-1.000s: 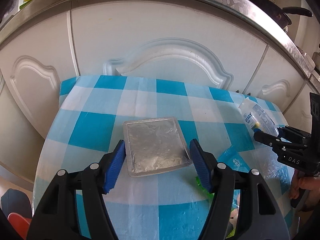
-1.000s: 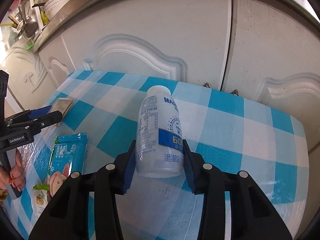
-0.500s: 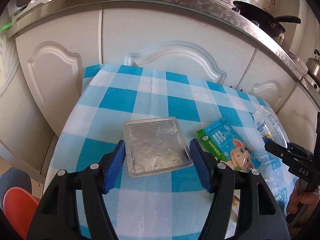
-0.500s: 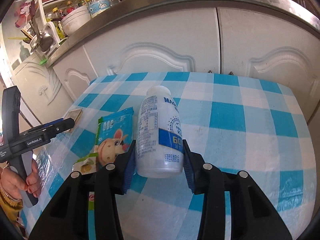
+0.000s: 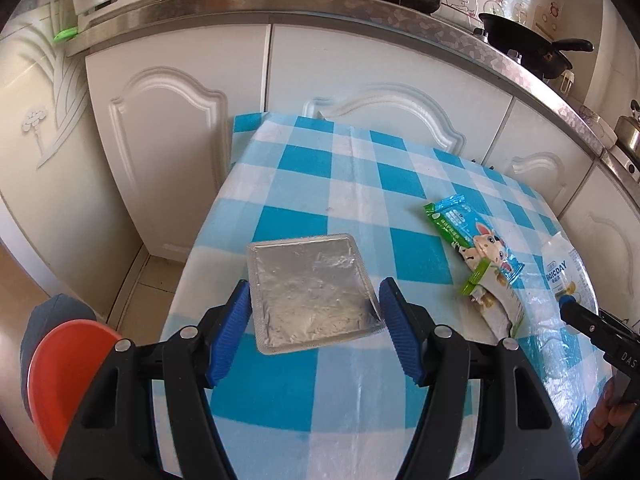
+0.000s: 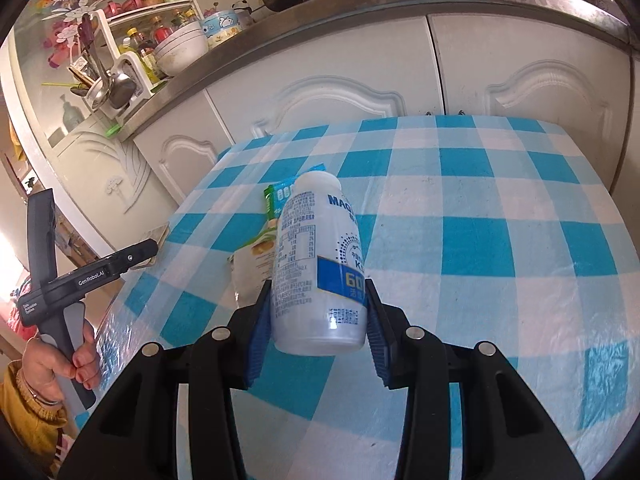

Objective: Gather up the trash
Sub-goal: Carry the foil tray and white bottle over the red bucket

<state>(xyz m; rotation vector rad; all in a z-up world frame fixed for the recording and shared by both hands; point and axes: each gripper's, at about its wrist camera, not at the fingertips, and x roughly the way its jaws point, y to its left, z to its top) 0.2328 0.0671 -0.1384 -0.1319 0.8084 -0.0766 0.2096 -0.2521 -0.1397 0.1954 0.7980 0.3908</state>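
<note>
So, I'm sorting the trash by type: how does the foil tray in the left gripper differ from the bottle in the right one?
The foil tray is flat, square and silvery; the bottle is round, tall and white with a printed blue label. The tray spreads the left gripper wider than the bottle spreads the right gripper. Both are gripped between blue fingers above the checked table.

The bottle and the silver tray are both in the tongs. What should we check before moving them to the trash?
1. Right tongs shut on bottle: ok.
2. Left tongs shut on foil tray: ok, pads at both side edges.
3. Both lifted off the tablecloth: ok.
4. Bottle capped: cannot tell.
5. Trash left on the table: not ok, the snack wrapper lies there.
6. Trash bin in sight: cannot tell; only a red round thing shows beside the table.
</note>
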